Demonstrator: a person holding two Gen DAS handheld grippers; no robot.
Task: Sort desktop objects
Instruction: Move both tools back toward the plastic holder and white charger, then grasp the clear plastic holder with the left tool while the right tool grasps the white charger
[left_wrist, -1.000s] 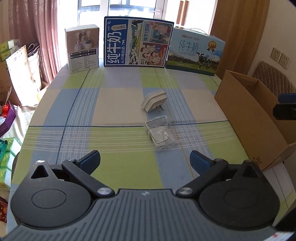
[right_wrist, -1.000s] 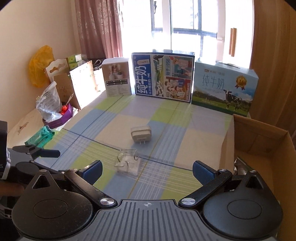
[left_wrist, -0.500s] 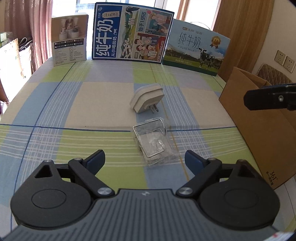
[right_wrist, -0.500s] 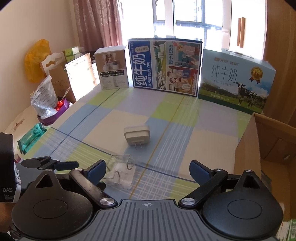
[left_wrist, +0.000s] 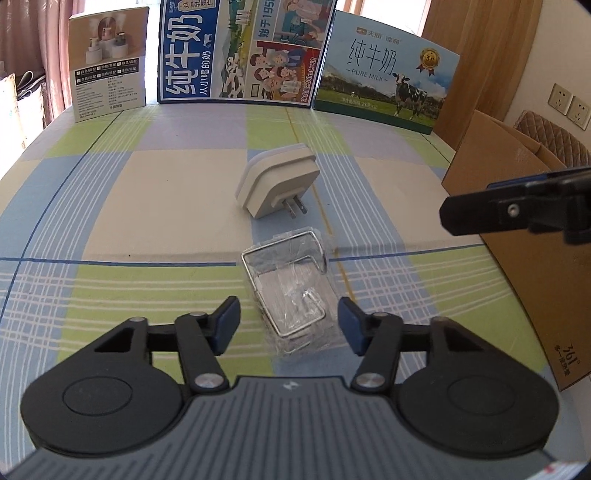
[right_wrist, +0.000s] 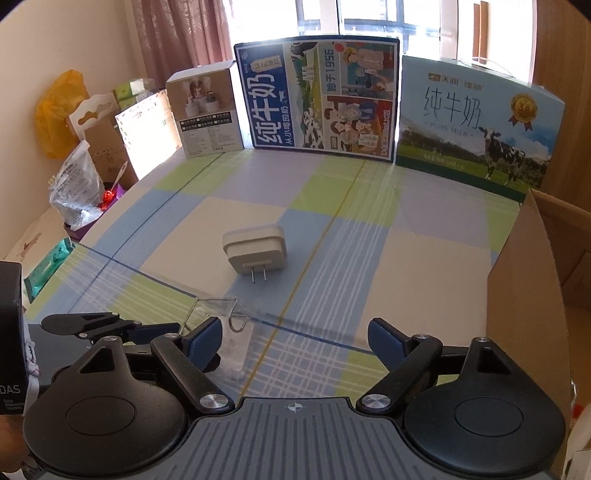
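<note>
Checked tablecloth (left_wrist: 147, 206) in blue, green and cream runs back to two milk cartons (left_wrist: 384, 81) standing against the window. Your left gripper (left_wrist: 289, 325) hangs wide open with nothing held — the bagged wire hook (left_wrist: 291, 295) lies between its fingertips, touching neither. Just beyond the hook sits the white plug adapter (left_wrist: 277, 181). Your right gripper (right_wrist: 295, 341) is spread wide and empty too, with the cardboard box (right_wrist: 524, 295) beside its right finger.
</note>
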